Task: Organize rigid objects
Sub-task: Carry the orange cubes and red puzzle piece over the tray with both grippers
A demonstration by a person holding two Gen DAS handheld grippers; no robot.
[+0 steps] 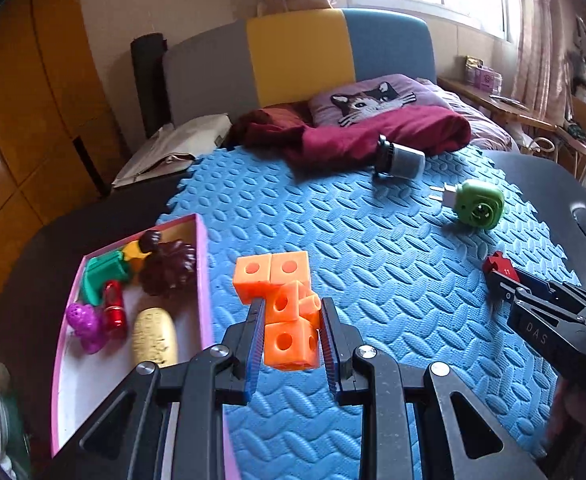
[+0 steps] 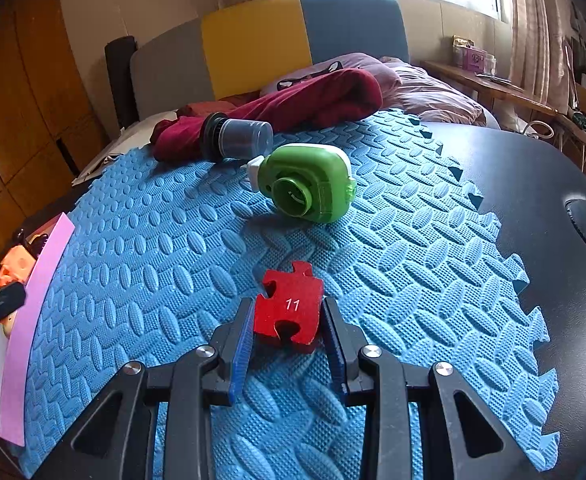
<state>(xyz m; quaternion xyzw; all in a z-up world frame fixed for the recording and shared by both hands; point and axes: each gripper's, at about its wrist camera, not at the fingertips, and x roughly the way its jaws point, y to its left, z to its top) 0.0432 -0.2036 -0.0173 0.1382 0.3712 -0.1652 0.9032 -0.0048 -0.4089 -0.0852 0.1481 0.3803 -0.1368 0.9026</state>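
Currently, one cluster of orange cubes (image 1: pixel 289 312) is clamped between the narrow fingers of the left gripper (image 1: pixel 291 322), raised above the blue foam mat (image 1: pixel 373 264) just beside the pink-rimmed tray (image 1: pixel 203 280). The tray holds six small items (one green, one yellow, one dark brown, one red, one purple, one gold). One red puzzle piece (image 2: pixel 291 308), marked 11, is pinched by the right gripper (image 2: pixel 287 322) at the mat surface. One green round gadget (image 2: pixel 309 188) and one capped jar (image 2: pixel 239 140) lie farther back. Both grippers point obliquely downward.
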